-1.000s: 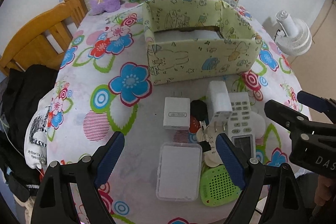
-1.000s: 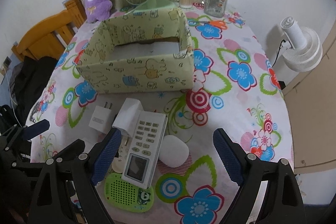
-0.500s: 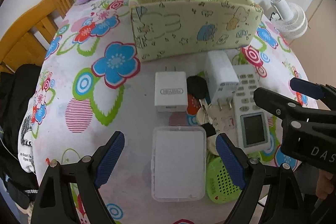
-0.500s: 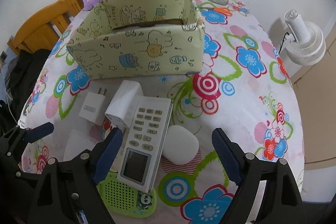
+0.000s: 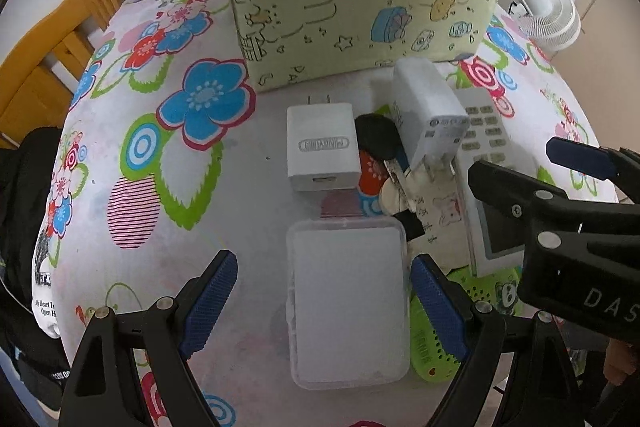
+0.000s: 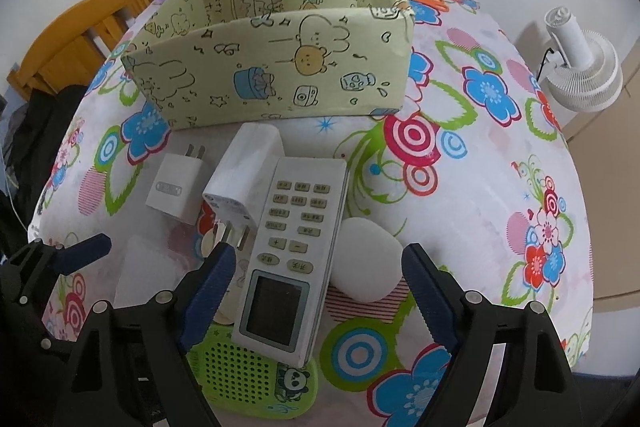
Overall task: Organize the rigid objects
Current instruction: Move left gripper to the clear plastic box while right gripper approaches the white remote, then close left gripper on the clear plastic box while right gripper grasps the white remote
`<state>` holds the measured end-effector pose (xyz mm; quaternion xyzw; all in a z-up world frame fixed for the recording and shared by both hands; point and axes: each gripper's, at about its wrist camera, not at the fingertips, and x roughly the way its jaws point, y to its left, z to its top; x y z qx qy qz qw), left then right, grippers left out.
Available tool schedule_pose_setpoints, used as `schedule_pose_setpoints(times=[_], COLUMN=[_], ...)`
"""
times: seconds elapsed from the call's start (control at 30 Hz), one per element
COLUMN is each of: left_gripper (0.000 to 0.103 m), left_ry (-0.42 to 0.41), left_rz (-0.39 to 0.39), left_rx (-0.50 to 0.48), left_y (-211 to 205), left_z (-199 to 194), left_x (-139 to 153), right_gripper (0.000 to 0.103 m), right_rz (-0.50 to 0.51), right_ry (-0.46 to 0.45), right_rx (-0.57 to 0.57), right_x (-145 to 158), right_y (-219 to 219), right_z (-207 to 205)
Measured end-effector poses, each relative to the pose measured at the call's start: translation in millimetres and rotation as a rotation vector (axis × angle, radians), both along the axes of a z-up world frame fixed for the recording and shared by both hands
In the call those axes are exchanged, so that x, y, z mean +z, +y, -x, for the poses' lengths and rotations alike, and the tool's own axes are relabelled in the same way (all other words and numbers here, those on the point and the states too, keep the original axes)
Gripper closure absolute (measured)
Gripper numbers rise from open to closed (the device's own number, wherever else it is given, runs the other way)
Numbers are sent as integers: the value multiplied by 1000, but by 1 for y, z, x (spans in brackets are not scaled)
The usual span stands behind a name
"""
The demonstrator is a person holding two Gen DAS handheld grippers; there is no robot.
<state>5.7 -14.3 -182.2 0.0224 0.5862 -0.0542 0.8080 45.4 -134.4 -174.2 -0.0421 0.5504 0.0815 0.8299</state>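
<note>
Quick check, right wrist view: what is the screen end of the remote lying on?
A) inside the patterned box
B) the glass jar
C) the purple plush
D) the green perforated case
D: the remote has its screen end resting over the green perforated case, near the camera and in front of the patterned box, not in it.

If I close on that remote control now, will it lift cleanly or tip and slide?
The remote control looks rigid, so it should not flex. It lies propped on the green perforated case and the white oval case, so it may rock. Its smooth plastic sides could slip; grip mid-body.
</note>
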Motion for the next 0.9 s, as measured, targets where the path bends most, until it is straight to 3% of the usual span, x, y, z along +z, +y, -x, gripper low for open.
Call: schedule_pose_setpoints(times=[0.2,0.37,0.5,0.63,0.9], left_gripper=[19,41,42,42,43], left_ry=[9,35,48,50,33], left_rz=[-8,-21,-7,-3,-6], left_rx=[-27,-13,-13,7,16], left_y=[-2,-3,-1,4,5], left_z=[2,3,3,-1,-13], left_x=[-7,-11,-9,-7,-2], right_gripper=[16,16,17,27,34], right_rz=[6,10,13,20,57], right_ry=[12,18,27,45,25], right_rx=[-7,-13,-21,-36,-35], right_x=[-5,-8,-11,-16,-17], right_y=[4,8,10,10,17], right_z=[0,1,1,0,-2])
